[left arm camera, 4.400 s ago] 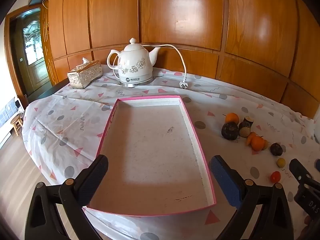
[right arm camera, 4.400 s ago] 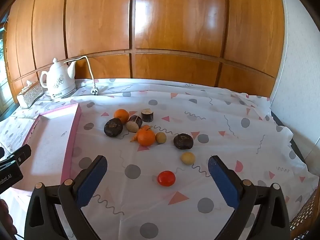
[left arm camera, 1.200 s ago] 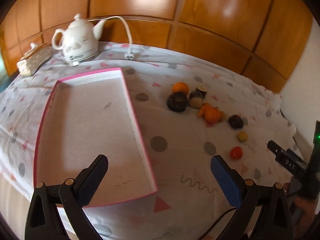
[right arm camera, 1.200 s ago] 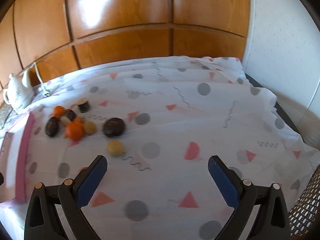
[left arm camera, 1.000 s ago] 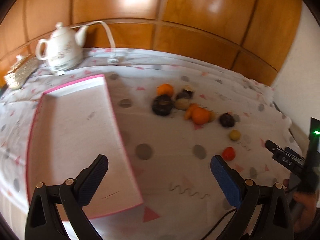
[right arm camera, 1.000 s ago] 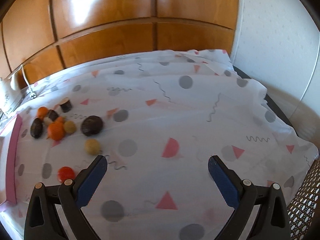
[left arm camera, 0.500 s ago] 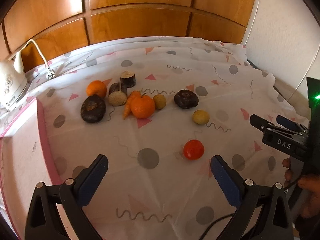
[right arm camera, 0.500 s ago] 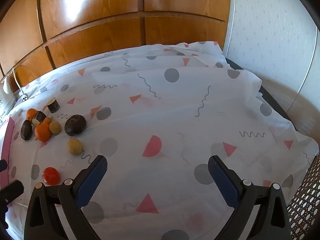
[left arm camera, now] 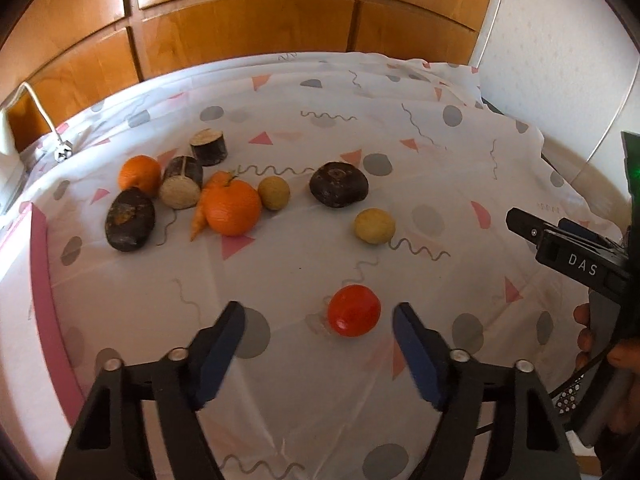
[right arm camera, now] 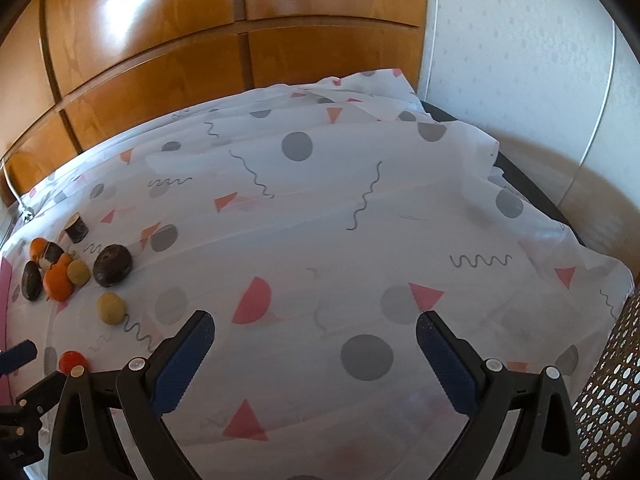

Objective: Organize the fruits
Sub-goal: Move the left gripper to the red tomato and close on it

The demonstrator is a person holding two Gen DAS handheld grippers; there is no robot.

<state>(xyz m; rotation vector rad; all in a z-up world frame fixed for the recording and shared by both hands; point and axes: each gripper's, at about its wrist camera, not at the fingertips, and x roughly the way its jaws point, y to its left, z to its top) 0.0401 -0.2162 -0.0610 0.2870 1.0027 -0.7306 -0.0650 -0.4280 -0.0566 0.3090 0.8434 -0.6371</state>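
In the left wrist view the left hand-held gripper [left arm camera: 318, 330] was closing around, not yet touching, the small, smooth, probably squashable red tomato [left arm camera: 353, 310] near the bench's front edge, best pinched gently across its middle, while in the right wrist view the right hand-held gripper [right arm camera: 314, 344] hung apart and empty.

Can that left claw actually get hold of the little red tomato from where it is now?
Probably yes. The tomato lies alone on the cloth between the left gripper's closing jaws, nearer the right pad, which does not touch it yet. Nothing stands in the way; the other fruit is well clear.
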